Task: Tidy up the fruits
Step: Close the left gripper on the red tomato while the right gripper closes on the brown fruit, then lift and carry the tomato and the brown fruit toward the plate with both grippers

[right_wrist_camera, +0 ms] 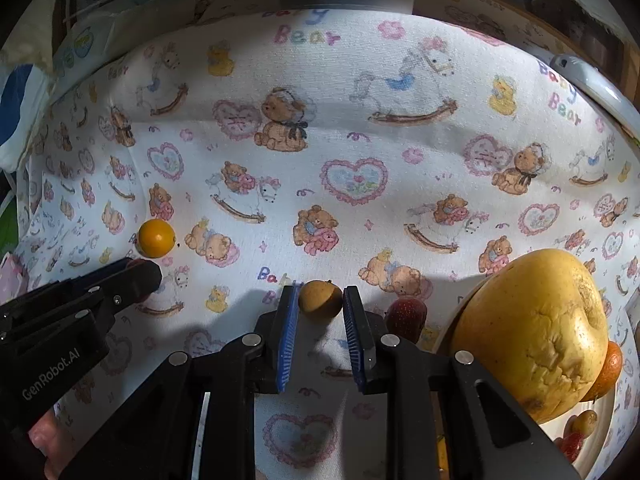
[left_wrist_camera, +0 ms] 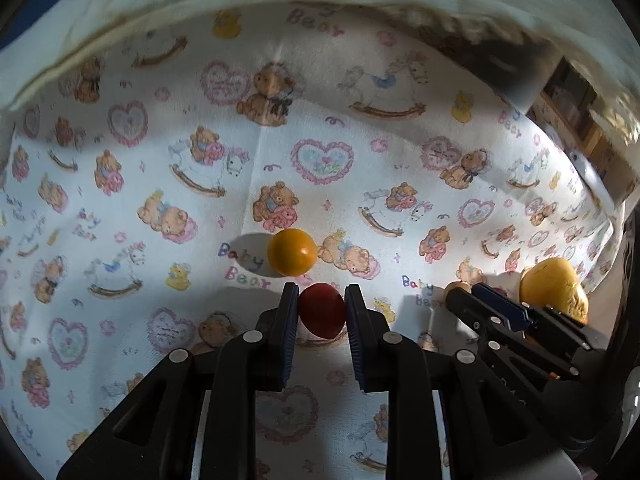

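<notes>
Your left gripper (left_wrist_camera: 321,300) fills the bottom of the left wrist view, its blue-padded fingers (left_wrist_camera: 289,332) pinching a small round dark red fruit (left_wrist_camera: 322,315) from both sides, just above the white cloth printed with teddy bears and hearts (left_wrist_camera: 200,160). Just beyond it a smooth round orange fruit (left_wrist_camera: 292,251) sits on that cloth. Off to the right you see your right gripper (left_wrist_camera: 464,294) reaching in, near a large lumpy yellow fruit (left_wrist_camera: 556,286).

Next, in the right wrist view, your right gripper (right_wrist_camera: 321,300) has its jaws pressed against a small brownish-yellow round fruit (right_wrist_camera: 320,300). A red strawberry-like fruit (right_wrist_camera: 406,316) lies just to its right, beside a pale plate (right_wrist_camera: 448,340) bearing the large lumpy yellow fruit (right_wrist_camera: 536,336). The smooth round orange fruit (right_wrist_camera: 156,238) rests far left, above your left gripper (right_wrist_camera: 140,276).
</notes>
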Motion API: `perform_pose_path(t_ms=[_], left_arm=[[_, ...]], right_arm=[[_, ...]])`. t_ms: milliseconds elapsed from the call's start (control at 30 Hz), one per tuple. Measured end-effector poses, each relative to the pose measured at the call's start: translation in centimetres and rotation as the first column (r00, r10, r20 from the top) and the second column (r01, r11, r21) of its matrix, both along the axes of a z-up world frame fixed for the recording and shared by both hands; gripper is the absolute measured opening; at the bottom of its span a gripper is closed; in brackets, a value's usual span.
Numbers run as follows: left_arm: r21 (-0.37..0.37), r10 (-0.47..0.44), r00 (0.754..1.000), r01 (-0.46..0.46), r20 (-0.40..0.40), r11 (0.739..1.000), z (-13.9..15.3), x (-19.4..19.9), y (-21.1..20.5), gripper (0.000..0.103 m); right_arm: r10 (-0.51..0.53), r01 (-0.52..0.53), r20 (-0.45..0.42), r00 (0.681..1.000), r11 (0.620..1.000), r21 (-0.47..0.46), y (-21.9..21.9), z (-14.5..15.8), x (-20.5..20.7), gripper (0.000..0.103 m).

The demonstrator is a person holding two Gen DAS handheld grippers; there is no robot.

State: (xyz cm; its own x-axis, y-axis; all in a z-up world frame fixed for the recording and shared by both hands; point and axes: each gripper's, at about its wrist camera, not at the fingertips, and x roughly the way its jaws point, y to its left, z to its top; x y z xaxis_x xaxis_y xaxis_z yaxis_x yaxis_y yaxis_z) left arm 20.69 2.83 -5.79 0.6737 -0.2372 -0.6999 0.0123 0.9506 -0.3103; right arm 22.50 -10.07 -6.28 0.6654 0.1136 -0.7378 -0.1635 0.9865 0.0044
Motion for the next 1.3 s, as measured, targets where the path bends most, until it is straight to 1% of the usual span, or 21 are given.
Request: perform_pose_path(t_ms=[100, 167, 233, 333, 433, 567, 700, 900, 1033, 1133, 1233, 1267, 1300], left_arm=[[0.024, -0.002, 1.0, 0.001, 0.031, 1.0, 0.5, -0.4, -0.7, 0.022], [0.053, -0.002, 0.998, -0.001, 0.057, 0.999, 0.8, -0.6, -1.0, 0.022], [0.072, 0.001, 0.997, -0.007, 0.075, 0.997, 1.1, -0.8, -1.1, 0.022], [0.077, 0.007, 0.996, -0.013, 0.088, 0.997, 1.3, -0.8, -1.2, 0.022], [0.078, 0.01, 0.996, -0.017, 0.094, 0.997, 1.4, -1.0, -0.8, 0.022], [0.09, 0.011, 0.995, -0.02, 0.095, 0.996, 1.5, -1.0, -1.0, 0.022], [0.089, 0.012, 0.995, -0.02, 0.097, 0.996, 1.5, -1.0, -1.0, 0.022], [0.087, 0.018, 0.995, -0.027, 0.103, 0.996, 1.6, -1.1, -0.9, 0.022], [0.076, 0.027, 0.993, -0.035, 0.115, 0.996, 2.1, -1.4, -0.4, 0.022], [0.093, 0.026, 0.989, -0.04, 0.144, 0.995, 2.9, -1.9, -0.3, 0.022], [0.058, 0.004, 0.992, -0.012, 0.13, 0.998, 3.3, -2.0, -0.6, 0.022], [0.059, -0.005, 0.991, -0.003, 0.135, 0.998, 3.5, -2.2, -0.8, 0.022], [0.078, -0.011, 0.989, 0.0, 0.15, 0.997, 3.8, -2.5, -1.2, 0.022]], right_arm=[[-0.013, 0.013, -0.014, 1.0, 1.0, 0.003, 0.2, 0.2, -0.2, 0.024], [-0.005, 0.005, -0.028, 1.0, 1.0, 0.014, 0.3, 0.7, -0.3, 0.024], [0.008, -0.008, -0.052, 0.999, 1.0, -0.002, 0.7, 1.2, -0.4, 0.024], [0.034, -0.038, -0.091, 0.995, 0.999, -0.039, 2.0, 1.4, -0.5, 0.024], [0.046, -0.049, -0.128, 0.991, 0.999, -0.014, 2.6, 1.1, -0.3, 0.024], [0.033, -0.036, -0.125, 0.992, 0.999, -0.017, 2.4, 0.3, -0.1, 0.024], [0.043, -0.04, -0.152, 0.987, 0.999, 0.023, 2.0, -0.7, 0.3, 0.025], [0.03, -0.026, -0.129, 0.991, 0.999, 0.029, 1.6, -0.7, 0.1, 0.025], [0.031, -0.028, -0.083, 0.996, 0.999, 0.037, 0.9, 0.9, -0.6, 0.025], [0.033, -0.03, -0.058, 0.998, 0.998, 0.051, 0.7, 2.0, -1.0, 0.025], [0.039, -0.038, -0.016, 0.999, 0.998, 0.057, 0.6, 3.7, -1.8, 0.025], [0.04, -0.04, 0.001, 0.999, 0.998, 0.058, 0.3, 4.4, -2.2, 0.025], [0.039, -0.04, 0.013, 0.999, 0.997, 0.06, 0.3, 4.9, -2.4, 0.025]])
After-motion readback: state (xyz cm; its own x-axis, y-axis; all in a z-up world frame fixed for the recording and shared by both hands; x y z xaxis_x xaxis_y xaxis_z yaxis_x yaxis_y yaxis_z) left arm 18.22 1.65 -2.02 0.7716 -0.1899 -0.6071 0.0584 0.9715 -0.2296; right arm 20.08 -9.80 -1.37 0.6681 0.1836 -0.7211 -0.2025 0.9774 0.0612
